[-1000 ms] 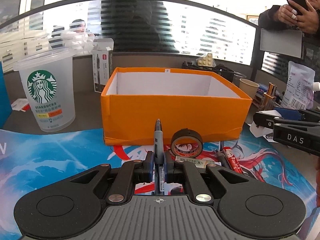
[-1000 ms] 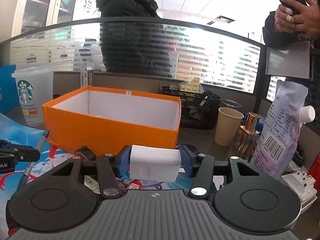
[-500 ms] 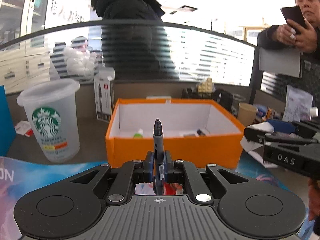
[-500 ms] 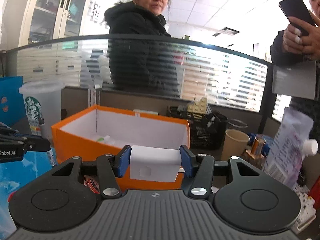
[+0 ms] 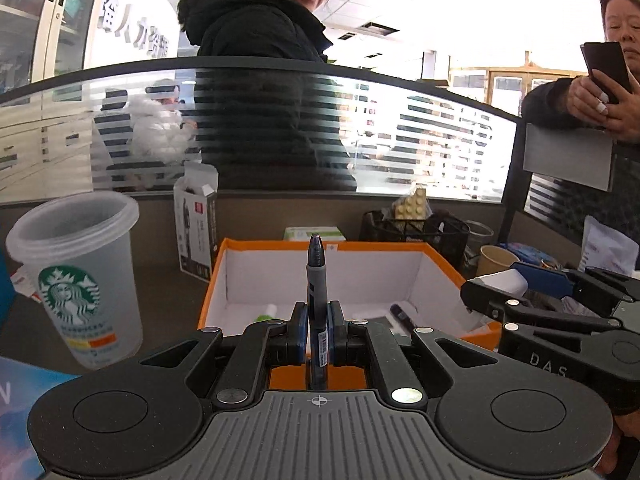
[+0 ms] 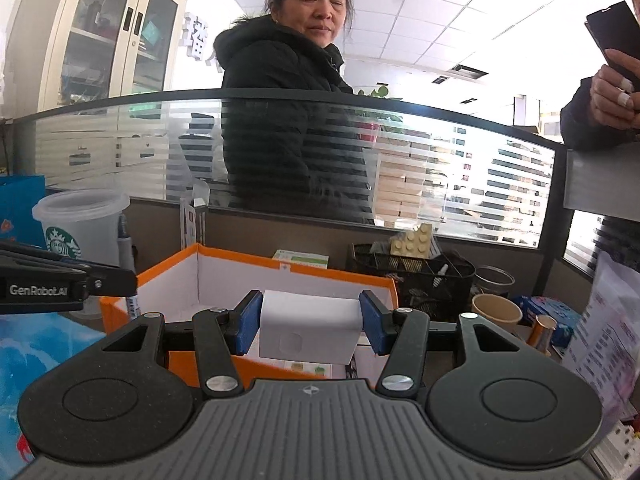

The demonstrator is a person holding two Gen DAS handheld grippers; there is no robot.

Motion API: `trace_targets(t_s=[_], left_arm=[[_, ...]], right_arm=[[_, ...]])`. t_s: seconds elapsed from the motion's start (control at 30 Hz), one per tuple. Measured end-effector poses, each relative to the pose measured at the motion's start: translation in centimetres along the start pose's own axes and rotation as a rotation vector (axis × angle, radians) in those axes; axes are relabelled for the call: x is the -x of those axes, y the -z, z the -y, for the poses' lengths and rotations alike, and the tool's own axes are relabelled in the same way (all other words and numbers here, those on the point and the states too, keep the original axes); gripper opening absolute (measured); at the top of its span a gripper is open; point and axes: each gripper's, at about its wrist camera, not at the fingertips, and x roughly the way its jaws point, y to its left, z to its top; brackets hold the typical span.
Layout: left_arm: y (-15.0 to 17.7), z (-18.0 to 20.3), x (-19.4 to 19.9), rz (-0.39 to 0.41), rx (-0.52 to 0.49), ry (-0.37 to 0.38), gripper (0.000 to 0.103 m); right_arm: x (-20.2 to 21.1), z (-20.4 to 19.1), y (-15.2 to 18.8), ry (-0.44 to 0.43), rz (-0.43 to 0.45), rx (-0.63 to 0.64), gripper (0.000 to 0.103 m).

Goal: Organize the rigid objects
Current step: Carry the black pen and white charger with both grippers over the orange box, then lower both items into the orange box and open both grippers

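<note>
My left gripper (image 5: 318,320) is shut on a grey pen (image 5: 316,280) that stands upright between the pads, above the near wall of an open orange box (image 5: 440,258). The box holds a few small items, one a dark marker (image 5: 404,314). My right gripper (image 6: 310,320) is shut on a white rectangular block (image 6: 310,328) and hangs over the same orange box (image 6: 160,276). The right gripper also shows in the left wrist view (image 5: 496,294), and the left gripper in the right wrist view (image 6: 120,276).
A frosted Starbucks cup (image 5: 78,280) stands left of the box. A black mesh organiser (image 5: 416,232) and a paper cup (image 5: 496,260) stand behind and to the right. A glass partition (image 5: 320,128) runs across the back, with two people behind it.
Both grippers have risen and moved forward over the orange box, each still holding its object. The box's inside now shows, and the tape roll on the mat has dropped out of view.
</note>
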Motion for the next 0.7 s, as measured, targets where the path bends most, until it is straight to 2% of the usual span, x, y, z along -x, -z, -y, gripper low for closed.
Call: trace_targets(t_s=[0.4, 0.7], left_arm=[[-2.0, -0.4, -4.6, -0.034, 0.007, 0.003, 0.007], [-2.2, -1.1, -8.6, -0.081, 0.018, -0.004, 0.006]], right_arm=[[-5.2, 0.7, -2.2, -0.019, -0.008, 0.004, 0.050], [-9.2, 1.7, -1.1, -0.015, -0.067, -0.016, 0.050]])
